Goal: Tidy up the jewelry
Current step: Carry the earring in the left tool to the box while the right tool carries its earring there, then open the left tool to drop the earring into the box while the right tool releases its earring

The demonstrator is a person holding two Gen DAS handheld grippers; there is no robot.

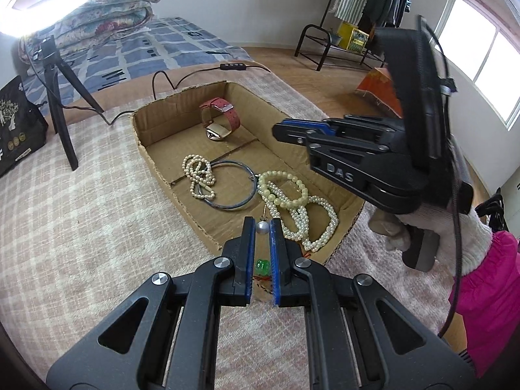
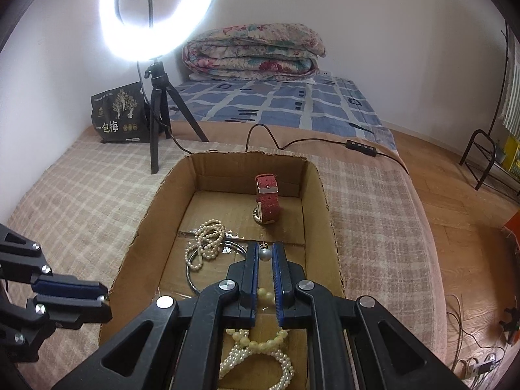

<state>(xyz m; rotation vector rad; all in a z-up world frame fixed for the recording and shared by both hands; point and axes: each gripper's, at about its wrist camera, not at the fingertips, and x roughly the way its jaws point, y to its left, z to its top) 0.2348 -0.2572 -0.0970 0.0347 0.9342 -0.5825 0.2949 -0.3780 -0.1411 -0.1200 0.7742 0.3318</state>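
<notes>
Earrings are your job: left gripper [image 1: 262,232] and right gripper [image 2: 266,260] each pinch a silver ball earring [image 1: 262,227] [image 2: 266,254] over the cardboard box [image 1: 139,136]. Lower them side by side onto bare cardboard near the watch [image 1: 217,120], clear of the pearl strands [image 1: 198,175], then let go gently.

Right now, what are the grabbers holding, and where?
Left gripper pinches one silver earring by its ball; right gripper pinches a second earring likewise.

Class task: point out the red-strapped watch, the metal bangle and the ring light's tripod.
Red-strapped watch [image 2: 267,195], right wrist view, on its strap.
Metal bangle [image 1: 251,180], left wrist view, on its right rim.
Tripod [image 2: 155,136], right wrist view, on its front leg.
</notes>
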